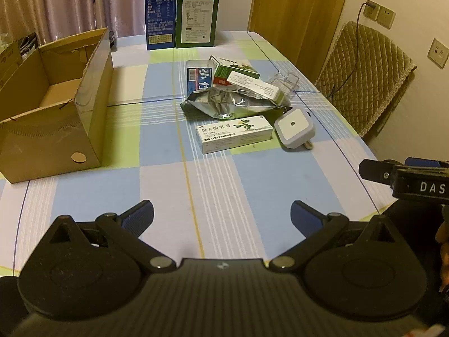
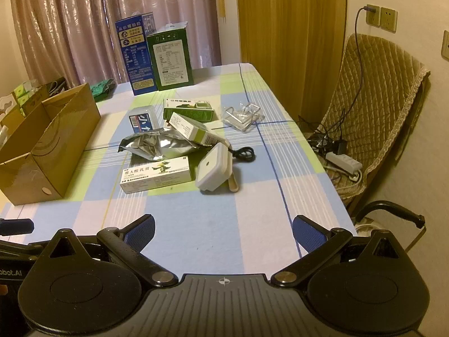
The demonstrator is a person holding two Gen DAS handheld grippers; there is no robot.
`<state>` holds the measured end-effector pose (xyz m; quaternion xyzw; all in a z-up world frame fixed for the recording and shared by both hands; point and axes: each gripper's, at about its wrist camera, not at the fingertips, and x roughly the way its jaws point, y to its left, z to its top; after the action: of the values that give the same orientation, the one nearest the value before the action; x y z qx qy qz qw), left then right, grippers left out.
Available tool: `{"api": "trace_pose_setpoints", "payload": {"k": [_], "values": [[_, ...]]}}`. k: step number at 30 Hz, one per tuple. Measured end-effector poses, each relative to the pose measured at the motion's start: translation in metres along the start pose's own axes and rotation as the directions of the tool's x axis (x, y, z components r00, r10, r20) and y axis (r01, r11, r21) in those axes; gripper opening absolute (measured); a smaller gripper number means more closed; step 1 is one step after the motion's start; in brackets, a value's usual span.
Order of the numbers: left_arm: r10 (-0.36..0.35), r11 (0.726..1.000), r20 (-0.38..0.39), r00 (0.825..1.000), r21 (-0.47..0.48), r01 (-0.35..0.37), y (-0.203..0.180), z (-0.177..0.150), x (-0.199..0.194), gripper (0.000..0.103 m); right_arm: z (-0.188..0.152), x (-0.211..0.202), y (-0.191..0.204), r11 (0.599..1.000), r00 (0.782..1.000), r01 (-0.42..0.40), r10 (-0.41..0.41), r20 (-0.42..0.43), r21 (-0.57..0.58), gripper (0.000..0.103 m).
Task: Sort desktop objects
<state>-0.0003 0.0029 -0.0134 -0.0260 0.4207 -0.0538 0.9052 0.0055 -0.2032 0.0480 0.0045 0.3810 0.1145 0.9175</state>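
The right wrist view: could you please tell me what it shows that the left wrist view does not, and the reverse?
Only the right wrist view shows the black cable curled behind the white plug adapter, and the white power strip on the chair.

Only the left wrist view shows a red box tucked under the small cartons, and the right gripper from the side.

Both show the open cardboard box, the silver foil pouch, the ointment carton, the clear plastic holder and the checked tablecloth.

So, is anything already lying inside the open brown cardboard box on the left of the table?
No, the open brown cardboard box shows only its bare floor and walls in the left wrist view.
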Motion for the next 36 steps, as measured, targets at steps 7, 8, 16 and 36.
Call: {"api": "trace_pose_setpoints", "payload": {"k": [7,8,16,36], "values": [[0.021,1.000,0.003,1.000,0.017,-0.021,-0.0025,-0.0016,0.0002,0.102,0.0001,0.0011,0.0009,1.000,1.000,-0.002,0.002,-0.004,0.001,0.101],[0.022,1.000,0.002,1.000,0.019,-0.022,-0.0026,-0.0018,0.0003,0.102,0.0001,0.0011,0.0010,1.000,1.000,-0.002,0.002,-0.004,0.001,0.101],[0.025,0.999,-0.002,1.000,0.022,-0.025,-0.0014,-0.0011,0.0007,0.102,-0.0012,0.0014,0.0022,1.000,1.000,0.002,-0.002,-0.006,-0.005,0.101],[0.022,1.000,-0.025,0.999,0.016,-0.021,0.0000,-0.0016,0.0036,0.102,-0.0012,0.0040,0.0019,1.000,1.000,0.004,-0.005,-0.014,-0.010,0.101]]}}
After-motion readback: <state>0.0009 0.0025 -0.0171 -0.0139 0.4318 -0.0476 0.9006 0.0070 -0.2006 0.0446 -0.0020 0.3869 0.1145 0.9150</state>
